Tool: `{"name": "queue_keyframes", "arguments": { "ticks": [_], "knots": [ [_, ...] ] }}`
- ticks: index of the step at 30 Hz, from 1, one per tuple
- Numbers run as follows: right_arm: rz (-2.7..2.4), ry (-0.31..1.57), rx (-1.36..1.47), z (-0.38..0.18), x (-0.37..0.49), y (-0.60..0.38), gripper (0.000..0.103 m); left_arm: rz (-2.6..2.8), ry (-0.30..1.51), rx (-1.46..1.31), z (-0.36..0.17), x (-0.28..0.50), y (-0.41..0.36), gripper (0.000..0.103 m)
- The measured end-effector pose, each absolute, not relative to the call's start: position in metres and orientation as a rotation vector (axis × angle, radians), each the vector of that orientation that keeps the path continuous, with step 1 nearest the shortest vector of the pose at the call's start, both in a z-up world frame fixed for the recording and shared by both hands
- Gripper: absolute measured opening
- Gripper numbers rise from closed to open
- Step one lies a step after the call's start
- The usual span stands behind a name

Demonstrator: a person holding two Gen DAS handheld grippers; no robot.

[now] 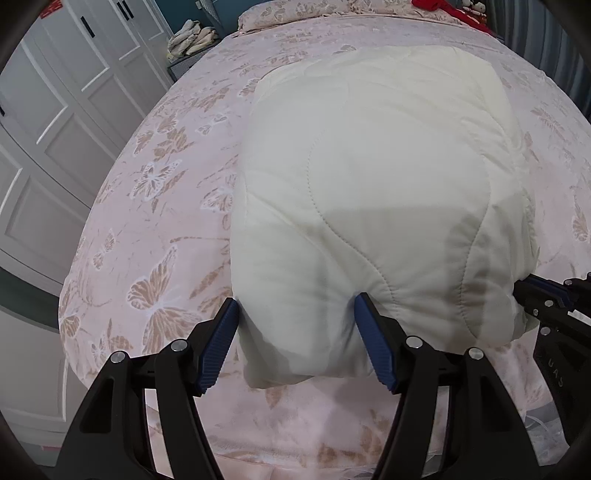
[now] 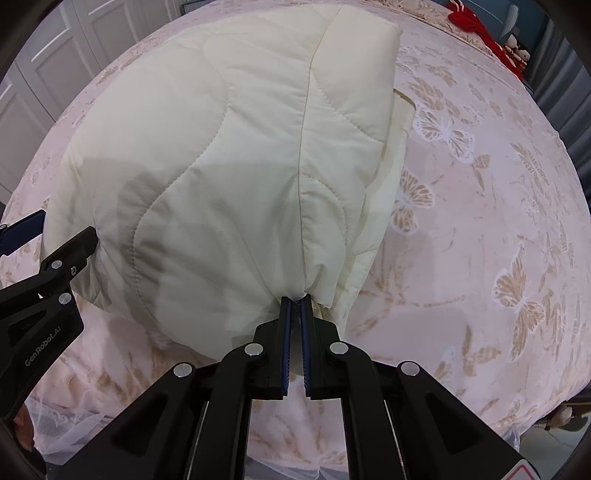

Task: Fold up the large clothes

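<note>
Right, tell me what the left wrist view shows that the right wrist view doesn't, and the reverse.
Only the left wrist view: the left gripper from behind, its pads pressing a thick bunch of the cream quilted garment, plus a heap of light fabric beside the bed.

Only the right wrist view: the right gripper pinched shut on the garment's near edge, and the folded layers along its right side.

Both: the garment, the pink butterfly bedspread, white wardrobe doors, a red item.

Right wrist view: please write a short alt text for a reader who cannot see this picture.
The right gripper is shut on the near edge of a folded cream quilted garment lying on a pink butterfly-print bedspread. The left gripper reaches to the garment's left corner from the picture's left side.
</note>
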State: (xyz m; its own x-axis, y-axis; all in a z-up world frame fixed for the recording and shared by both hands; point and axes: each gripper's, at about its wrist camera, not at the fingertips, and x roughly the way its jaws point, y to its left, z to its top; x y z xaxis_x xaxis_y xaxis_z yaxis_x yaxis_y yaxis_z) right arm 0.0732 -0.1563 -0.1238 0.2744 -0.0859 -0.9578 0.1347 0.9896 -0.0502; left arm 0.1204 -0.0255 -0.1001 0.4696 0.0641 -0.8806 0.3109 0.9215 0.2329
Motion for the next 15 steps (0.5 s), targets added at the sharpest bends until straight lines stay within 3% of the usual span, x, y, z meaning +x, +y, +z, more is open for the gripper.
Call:
{"name": "queue_keyframes", "arguments": {
  "ticks": [15],
  "knots": [
    [-0.143, 1.291, 0.055, -0.136, 0.078, -0.16, 0.005, -0.141, 1.066, 0.423, -0.11, 0.12, -0.03, 0.063]
  ]
}}
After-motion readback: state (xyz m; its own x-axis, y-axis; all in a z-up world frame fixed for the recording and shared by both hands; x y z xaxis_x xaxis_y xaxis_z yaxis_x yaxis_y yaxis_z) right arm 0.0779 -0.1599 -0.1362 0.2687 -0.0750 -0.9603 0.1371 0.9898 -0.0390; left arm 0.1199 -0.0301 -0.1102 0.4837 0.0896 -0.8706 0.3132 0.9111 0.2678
